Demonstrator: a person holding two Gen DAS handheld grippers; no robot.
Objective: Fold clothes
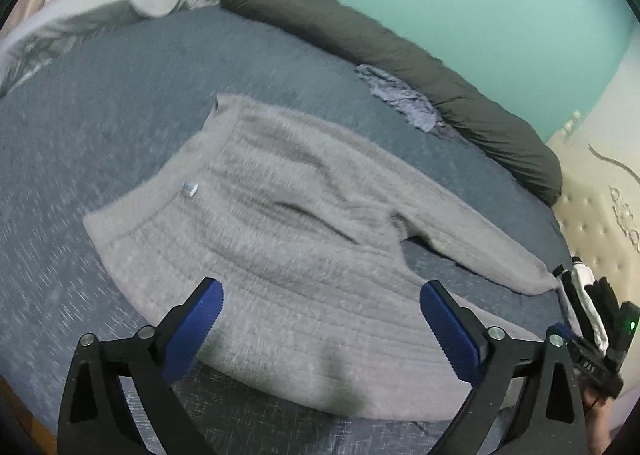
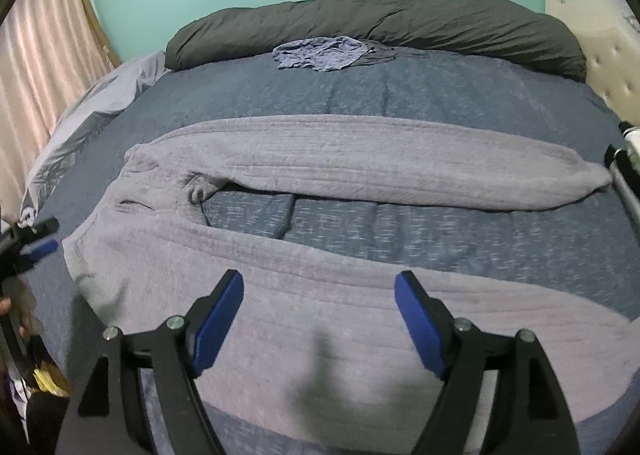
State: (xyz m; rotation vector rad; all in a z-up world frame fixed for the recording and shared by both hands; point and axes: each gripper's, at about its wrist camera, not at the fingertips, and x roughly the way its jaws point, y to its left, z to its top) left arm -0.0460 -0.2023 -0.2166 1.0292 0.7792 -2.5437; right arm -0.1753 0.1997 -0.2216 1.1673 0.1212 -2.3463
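Note:
Grey fuzzy trousers (image 1: 280, 195) lie flat on the blue bedspread (image 1: 80, 115), waistband toward the left, with a small white label showing. In the right wrist view their two legs (image 2: 340, 159) spread apart toward the right, with bedspread (image 2: 440, 87) showing between them. My left gripper (image 1: 320, 287) hovers over the waist end, open, with nothing between its blue pads. My right gripper (image 2: 320, 279) hovers open over the near leg, apart from the cloth. The left gripper's blue pad (image 2: 40, 247) shows at the left edge of the right wrist view.
A long dark grey bolster (image 2: 380, 27) lies along the far side of the bed by the teal wall. A crumpled blue cloth (image 2: 320, 53) sits in front of it. Pale bedding (image 1: 100, 15) is bunched at the left. A cream tufted headboard (image 1: 592, 223) stands at the right.

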